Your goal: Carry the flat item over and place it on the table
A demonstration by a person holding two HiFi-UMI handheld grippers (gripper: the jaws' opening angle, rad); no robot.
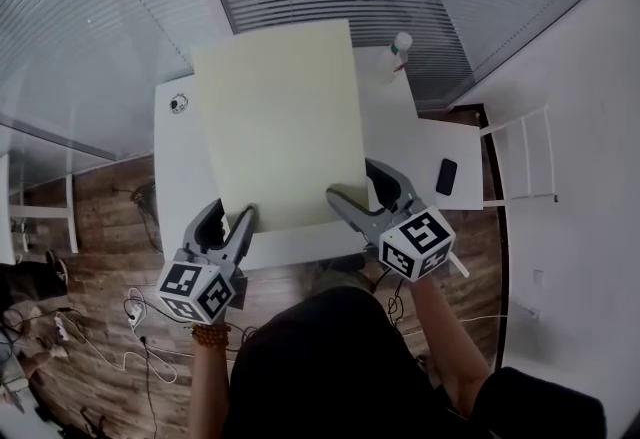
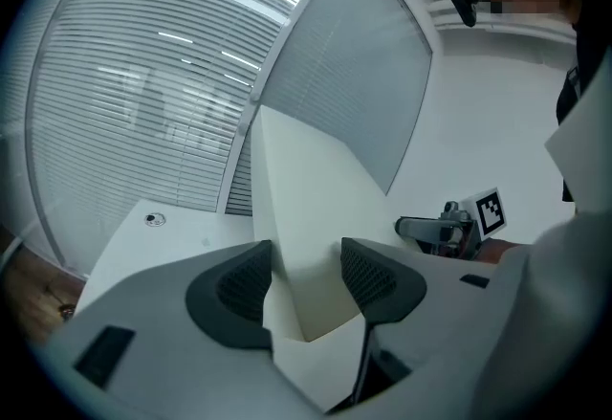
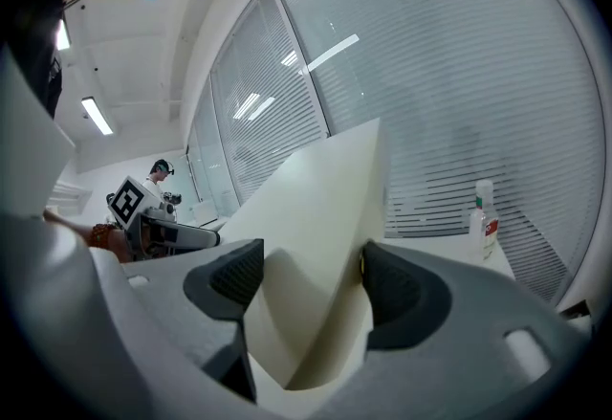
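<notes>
Across the middle of the head view spreads a thin, matte, cream rectangular board (image 1: 278,122), smooth-faced, above a glossy white table (image 1: 175,177). Its long axis runs from lower centre toward the top of the frame, the far end leaning slightly left. The left gripper (image 1: 232,217) grips the lower-left corner and the right gripper (image 1: 355,185) the lower-right, each with ribbed dark pads closed narrowly on the sheet. A clear bottle (image 1: 398,52) stands at upper right, and a dark phone (image 1: 446,176) lies at right.
</notes>
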